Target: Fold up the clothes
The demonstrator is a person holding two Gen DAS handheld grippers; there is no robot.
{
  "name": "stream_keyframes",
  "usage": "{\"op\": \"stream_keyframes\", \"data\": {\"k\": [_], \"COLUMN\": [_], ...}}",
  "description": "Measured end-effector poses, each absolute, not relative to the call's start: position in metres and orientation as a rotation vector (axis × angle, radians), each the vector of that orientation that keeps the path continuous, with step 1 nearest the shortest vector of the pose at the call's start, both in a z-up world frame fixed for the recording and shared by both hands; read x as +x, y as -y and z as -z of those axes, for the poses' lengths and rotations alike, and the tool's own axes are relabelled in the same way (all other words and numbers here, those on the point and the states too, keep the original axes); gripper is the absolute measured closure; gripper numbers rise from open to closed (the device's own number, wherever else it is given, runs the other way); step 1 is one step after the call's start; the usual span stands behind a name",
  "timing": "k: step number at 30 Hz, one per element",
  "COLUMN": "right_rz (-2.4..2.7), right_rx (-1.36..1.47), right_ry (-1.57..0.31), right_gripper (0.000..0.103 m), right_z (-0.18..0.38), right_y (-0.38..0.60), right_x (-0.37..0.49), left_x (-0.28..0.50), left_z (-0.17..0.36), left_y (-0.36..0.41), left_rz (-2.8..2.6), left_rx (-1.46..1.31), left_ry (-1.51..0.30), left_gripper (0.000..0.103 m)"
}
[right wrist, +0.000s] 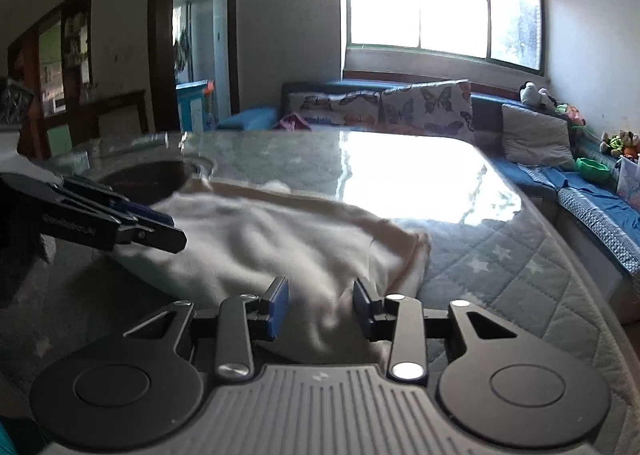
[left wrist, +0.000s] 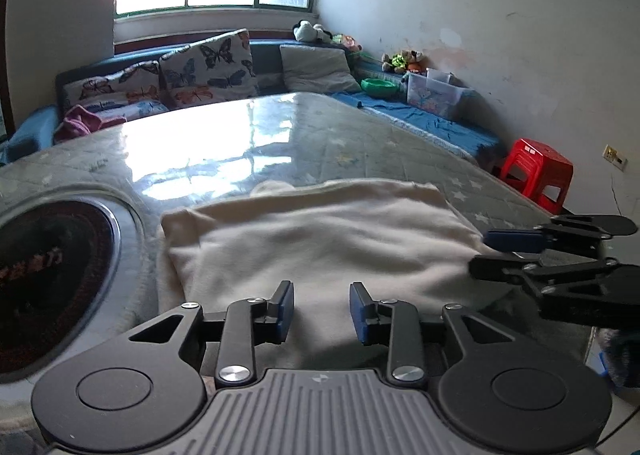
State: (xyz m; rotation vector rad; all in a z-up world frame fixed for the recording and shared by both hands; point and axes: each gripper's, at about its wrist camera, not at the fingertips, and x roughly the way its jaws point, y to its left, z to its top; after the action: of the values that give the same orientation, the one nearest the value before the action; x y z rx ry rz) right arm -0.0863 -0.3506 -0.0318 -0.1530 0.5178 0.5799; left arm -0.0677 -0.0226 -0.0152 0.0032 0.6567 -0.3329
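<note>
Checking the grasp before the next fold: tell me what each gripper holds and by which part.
Nothing is held. The left gripper and right gripper are both open above the near edge of the cream garment, with cloth visible between their jaws.

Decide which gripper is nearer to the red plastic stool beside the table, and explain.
Right. The red stool stands off the table's right side; the right gripper hovers over the cream garment's right edge, that side. The left gripper sits further left, over the garment's near edge.

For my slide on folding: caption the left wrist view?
Open left tongs poised over cream garment on the table, right tongs alongside.
</note>
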Motion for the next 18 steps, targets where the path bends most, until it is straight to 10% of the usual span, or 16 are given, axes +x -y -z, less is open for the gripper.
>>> {"op": "stream_keyframes", "data": {"k": [18], "right_rz": [-0.732], "right_rx": [-0.231], "right_ry": [-0.509], "right_gripper": [0.046], "right_z": [0.033], "right_y": [0.299], "right_x": [-0.077], "left_x": [-0.083], "left_z": [0.017], "left_y": [-0.012], "left_rz": [0.260], "left_rx": [-0.100], "left_ry": [-0.665], "left_gripper": [0.054]}}
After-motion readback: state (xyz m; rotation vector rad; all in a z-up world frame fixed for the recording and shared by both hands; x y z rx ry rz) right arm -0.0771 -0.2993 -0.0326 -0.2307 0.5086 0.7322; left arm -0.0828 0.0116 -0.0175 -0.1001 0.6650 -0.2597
